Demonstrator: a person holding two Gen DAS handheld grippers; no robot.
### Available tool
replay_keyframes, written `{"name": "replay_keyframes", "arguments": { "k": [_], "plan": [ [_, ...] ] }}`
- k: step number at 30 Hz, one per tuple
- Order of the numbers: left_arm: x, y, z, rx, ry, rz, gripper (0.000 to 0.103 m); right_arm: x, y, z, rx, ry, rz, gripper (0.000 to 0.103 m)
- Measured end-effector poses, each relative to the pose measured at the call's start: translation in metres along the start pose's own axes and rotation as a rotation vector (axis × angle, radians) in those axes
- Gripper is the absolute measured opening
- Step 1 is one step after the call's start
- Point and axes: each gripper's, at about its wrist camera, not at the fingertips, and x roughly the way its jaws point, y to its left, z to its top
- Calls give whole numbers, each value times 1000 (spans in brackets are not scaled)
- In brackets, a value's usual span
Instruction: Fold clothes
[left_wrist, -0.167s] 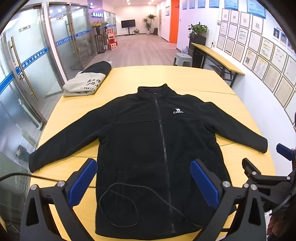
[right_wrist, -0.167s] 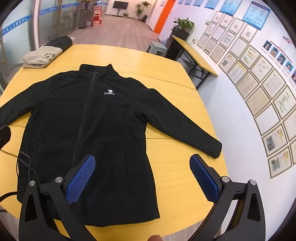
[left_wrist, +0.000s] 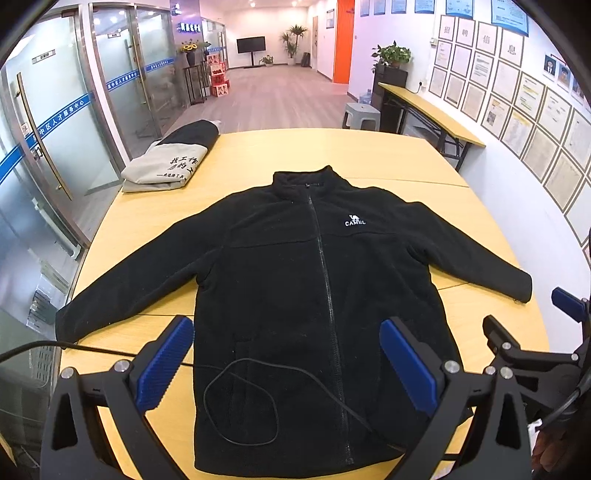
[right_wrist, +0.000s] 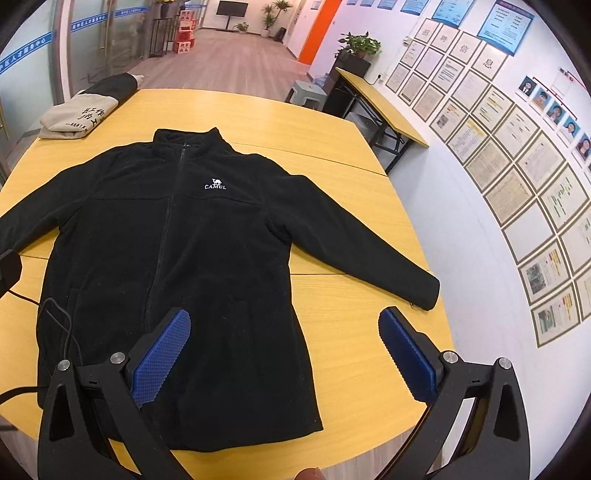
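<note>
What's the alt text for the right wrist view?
A black fleece jacket lies spread flat, zipped, sleeves out, on a yellow table. The right tongs hover open above its hem, holding nothing. A folded beige and black garment sits at the table's far left corner.

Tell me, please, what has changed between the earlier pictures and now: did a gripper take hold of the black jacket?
No visible change. The left gripper and the right gripper both hover open above the hem of the black jacket, holding nothing. The jacket lies spread flat on the yellow table, sleeves out, a thin black cable looped across it, the folded clothes at the far left corner as before.
</note>
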Motion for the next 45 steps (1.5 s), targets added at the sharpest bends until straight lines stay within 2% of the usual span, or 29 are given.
{"name": "replay_keyframes", "arguments": {
  "k": [5, 11, 20, 45],
  "plan": [
    [-2, 7, 5, 1, 6, 10, 103, 2, -3, 3, -2, 13, 36, 103],
    [8, 22, 10, -12, 14, 5, 103, 0, 21, 13, -21, 7, -6, 103],
    [11, 36, 15, -42, 20, 8, 103, 0, 33, 27, -38, -2, 2, 103],
    [22, 57, 10, -50, 64, 48, 103, 0, 67, 33, -93, 7, 62, 103]
  ]
}}
